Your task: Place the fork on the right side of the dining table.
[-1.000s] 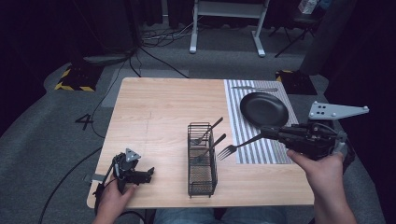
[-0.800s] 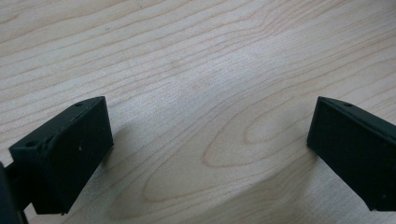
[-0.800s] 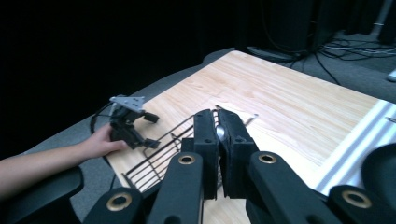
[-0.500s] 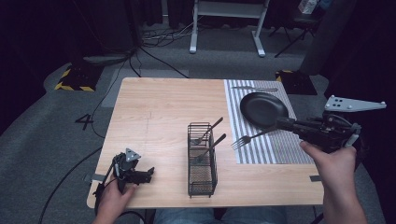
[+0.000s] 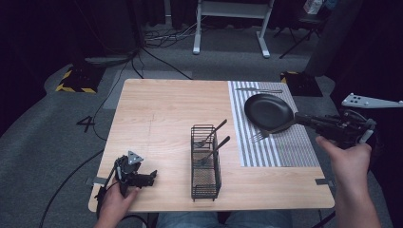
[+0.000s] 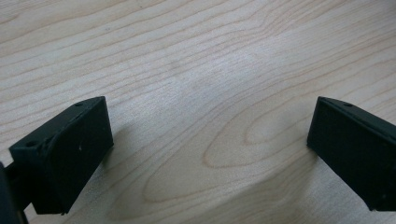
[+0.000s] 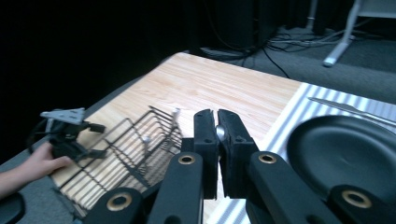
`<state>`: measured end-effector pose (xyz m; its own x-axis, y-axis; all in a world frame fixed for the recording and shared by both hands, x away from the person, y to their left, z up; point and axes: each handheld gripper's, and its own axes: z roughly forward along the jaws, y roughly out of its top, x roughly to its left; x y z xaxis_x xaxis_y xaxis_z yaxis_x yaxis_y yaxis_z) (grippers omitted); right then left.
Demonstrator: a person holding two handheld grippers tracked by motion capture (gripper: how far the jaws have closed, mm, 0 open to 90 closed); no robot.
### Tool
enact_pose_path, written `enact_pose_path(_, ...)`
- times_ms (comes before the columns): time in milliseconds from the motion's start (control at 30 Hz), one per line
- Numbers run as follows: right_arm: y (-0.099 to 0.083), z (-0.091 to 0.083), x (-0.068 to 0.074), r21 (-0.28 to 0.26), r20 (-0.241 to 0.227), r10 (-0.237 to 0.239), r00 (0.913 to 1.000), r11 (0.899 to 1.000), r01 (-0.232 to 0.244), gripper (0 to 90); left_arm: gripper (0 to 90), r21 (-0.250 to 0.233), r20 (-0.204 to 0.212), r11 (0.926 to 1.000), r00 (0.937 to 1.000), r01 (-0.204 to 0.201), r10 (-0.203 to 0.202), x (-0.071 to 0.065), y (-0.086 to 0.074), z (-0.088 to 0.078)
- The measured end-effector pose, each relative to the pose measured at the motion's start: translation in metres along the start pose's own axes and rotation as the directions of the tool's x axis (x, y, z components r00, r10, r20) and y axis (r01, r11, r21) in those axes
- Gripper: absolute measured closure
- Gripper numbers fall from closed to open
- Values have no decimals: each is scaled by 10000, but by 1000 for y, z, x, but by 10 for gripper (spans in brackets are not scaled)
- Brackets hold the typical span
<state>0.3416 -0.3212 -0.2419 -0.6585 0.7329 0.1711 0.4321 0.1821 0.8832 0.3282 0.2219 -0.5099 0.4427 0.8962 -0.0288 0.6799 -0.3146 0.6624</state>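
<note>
Right hand-held gripper [image 5: 300, 119] at the 3 o'clock edge of the tabletop [image 5: 161, 109], jaws pinched tight on the handle of a metal fork [image 5: 259, 136]. Fork jutting from the jaws toward 9 o'clock, tines low over the striped placemat [image 5: 280, 147], just at the 6 o'clock rim of the black frying pan [image 5: 268, 111]. In the right gripper view, a sliver of silver handle [image 7: 219, 133] clamped between the two black pads.

Black wire cutlery caddy [image 5: 205, 164] near the tabletop's centre, toward 9 o'clock of the fork, apart from it, with two utensils already leaning inside. A table knife [image 5: 259, 90] at the mat's 12 o'clock end, beyond the pan.

Probably best done by keeping the pinch firm, lifting the tines clear of the pan rim, carrying across above the caddy wall, then tipping tines-down into a free section before letting go.

Left hand-held gripper [image 5: 153, 176] resting at the 7 o'clock corner, jaws wide apart over bare wood, holding nothing.
</note>
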Motion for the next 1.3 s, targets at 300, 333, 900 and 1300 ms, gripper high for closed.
enact_pose_path(300, -14, 10, -32, 140, 551, 647, 9964, 9977, -656, 864, 3, 1, -1, 10000, 10000, -2, 2, 0, 0, 0)
enact_pose_path(333, -16, 12, -36, 165, 621, 772, 9951, 9968, -783, 864, 3, 2, 0, 10000, 10000, -2, 2, 0, 0, 0)
enact_pose_path(900, -49, 50, -78, 710, 1300, 1790, 9752, 9794, -1892, 864, 3, 5, -17, 10000, 10000, -21, 21, 0, 0, 0)
enact_pose_path(1300, -70, 81, -96, 1113, 1720, 2284, 9583, 9620, -2493, 864, 3, 8, -11, 10000, 10000, -21, 21, 0, 0, 0)
